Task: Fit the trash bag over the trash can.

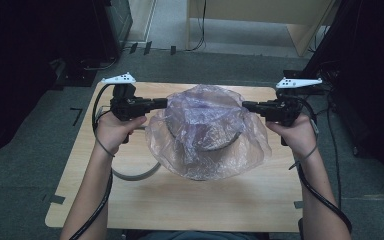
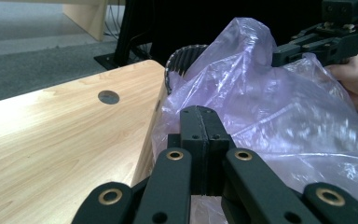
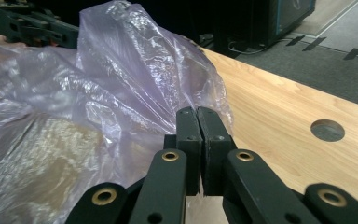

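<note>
Pulling apart, the left tool (image 1: 163, 103) and right tool (image 1: 246, 105), each pinched tight on the thin purple bag (image 1: 207, 132), could rip it over the bin (image 2: 185, 58) near the worktop's (image 1: 145, 200) far edge

The plastic bag (image 1: 207, 135) is showing translucent pale purple, with glossy crinkle highlights. The basket (image 2: 182, 59) beneath it is showing dark grey, with a ribbed rim. The table (image 1: 180, 200) is presenting light wood grain with fine streaks. Both the left gripper (image 1: 164, 103) and the right gripper (image 1: 246, 105) are appearing matt black, with brass-coloured rivets.
</note>
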`<state>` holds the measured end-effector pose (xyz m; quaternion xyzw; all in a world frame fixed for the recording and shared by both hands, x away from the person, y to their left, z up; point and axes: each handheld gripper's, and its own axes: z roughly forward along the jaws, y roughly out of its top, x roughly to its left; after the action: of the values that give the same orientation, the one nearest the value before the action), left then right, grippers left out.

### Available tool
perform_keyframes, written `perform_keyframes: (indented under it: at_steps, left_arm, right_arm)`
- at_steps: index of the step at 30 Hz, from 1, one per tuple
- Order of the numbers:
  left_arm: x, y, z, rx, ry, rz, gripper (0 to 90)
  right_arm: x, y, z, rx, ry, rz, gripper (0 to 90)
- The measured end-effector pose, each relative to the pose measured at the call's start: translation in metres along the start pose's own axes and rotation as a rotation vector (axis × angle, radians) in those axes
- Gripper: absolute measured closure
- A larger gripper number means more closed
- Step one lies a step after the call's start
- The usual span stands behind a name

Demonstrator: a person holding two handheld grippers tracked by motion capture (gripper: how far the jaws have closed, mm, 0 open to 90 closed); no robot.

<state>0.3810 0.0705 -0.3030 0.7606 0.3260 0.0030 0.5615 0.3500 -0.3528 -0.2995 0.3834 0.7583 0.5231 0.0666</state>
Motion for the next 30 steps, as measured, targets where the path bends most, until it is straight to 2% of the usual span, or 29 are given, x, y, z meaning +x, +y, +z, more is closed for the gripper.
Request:
perform_keyframes:
  at_steps: [2,9,11,12,13,14,17,18,19,20,24,26,28,29,30]
  left_arm:
    - [0.002,0.0,0.001,-0.001,0.001,-0.003,90.0]
    - [0.012,-0.003,0.008,0.002,-0.004,-0.027,90.0]
    - [0.013,-0.004,0.009,0.003,0.009,-0.027,90.0]
    - [0.015,-0.005,0.012,0.017,0.03,-0.033,90.0]
    - [0.015,-0.005,0.012,0.017,0.03,-0.033,90.0]
    - [0.018,-0.007,0.014,0.019,0.018,-0.048,90.0]
    - [0.018,-0.006,0.013,0.011,0.012,-0.05,90.0]
    - [0.015,-0.004,0.008,0.001,0.009,-0.045,89.7]
    - [0.015,-0.004,0.008,0.001,0.009,-0.045,88.2]
    - [0.013,-0.002,0.002,-0.016,0.003,-0.033,86.9]
    - [0.008,0.002,-0.01,-0.029,-0.017,-0.018,77.9]
    - [0.004,0.004,-0.014,-0.032,-0.03,-0.004,73.6]
    - [-0.002,0.006,-0.018,-0.026,-0.059,-0.003,68.2]
    - [-0.002,0.006,-0.018,-0.026,-0.059,-0.003,65.6]
    - [-0.005,0.007,-0.019,-0.024,-0.071,0.006,65.6]
  right_arm:
    - [-0.001,-0.001,0.003,-0.001,-0.012,0.0,89.2]
    - [-0.008,-0.005,0.008,0.005,0.005,0.015,88.6]
    - [-0.009,-0.006,0.008,0.002,0.004,0.017,88.7]
    - [-0.011,-0.007,0.009,-0.004,-0.004,0.018,88.6]
    - [-0.011,-0.007,0.009,-0.004,-0.004,0.018,88.6]
    - [-0.012,-0.008,0.012,-0.003,-0.028,0.014,87.8]
    - [-0.013,-0.009,0.013,0.001,-0.021,0.021,84.4]
    - [-0.013,-0.009,0.011,-0.003,-0.021,0.02,78.9]
    - [-0.013,-0.009,0.011,-0.003,-0.021,0.02,78.9]
    - [-0.012,-0.007,0.006,-0.018,-0.018,0.001,72.9]
    - [-0.009,-0.004,-0.007,-0.04,-0.015,-0.033,63.8]
    - [-0.007,-0.003,-0.014,-0.054,-0.013,-0.041,62.4]
    - [-0.004,-0.001,-0.022,-0.068,-0.001,-0.041,60.3]
    - [-0.002,0.0,-0.025,-0.074,0.004,-0.047,60.1]
    - [-0.002,0.0,-0.025,-0.074,0.004,-0.047,60.1]
